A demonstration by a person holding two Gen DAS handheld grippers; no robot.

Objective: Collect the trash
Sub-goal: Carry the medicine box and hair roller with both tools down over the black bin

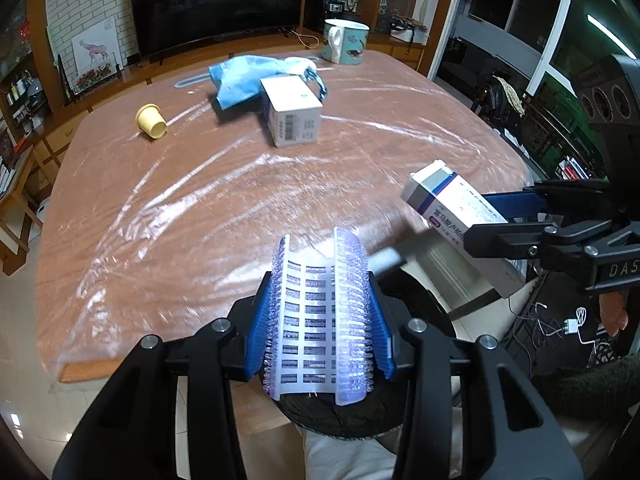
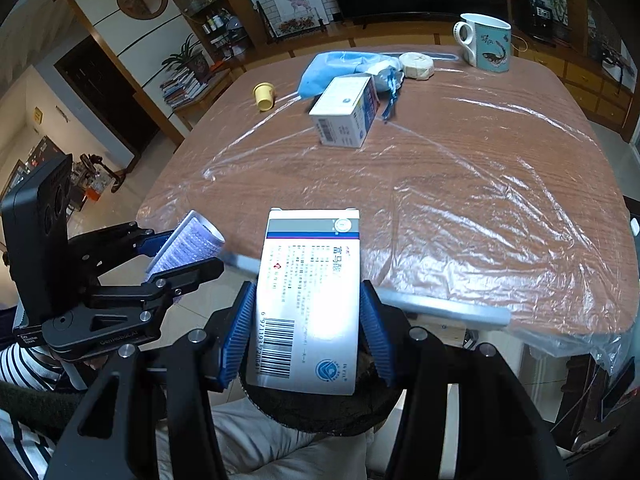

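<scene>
The brown wooden table (image 2: pixel 460 160) has wood-grain lines under a clear shiny plastic sheet (image 2: pixel 500 208). Near its far edge lies a soft light-blue bag (image 1: pixel 244 76), a small pale-yellow cup (image 1: pixel 151 121) and a white box with a black barcode (image 1: pixel 294 114). At the far corner is a white-handled teal mug with a dark fish picture (image 2: pixel 486 42). The purple bristly hair roller (image 1: pixel 320 320) has a white grid middle. The white carton with a grey and blue stripe (image 2: pixel 310 300) sits between blue ribbed pads.
</scene>
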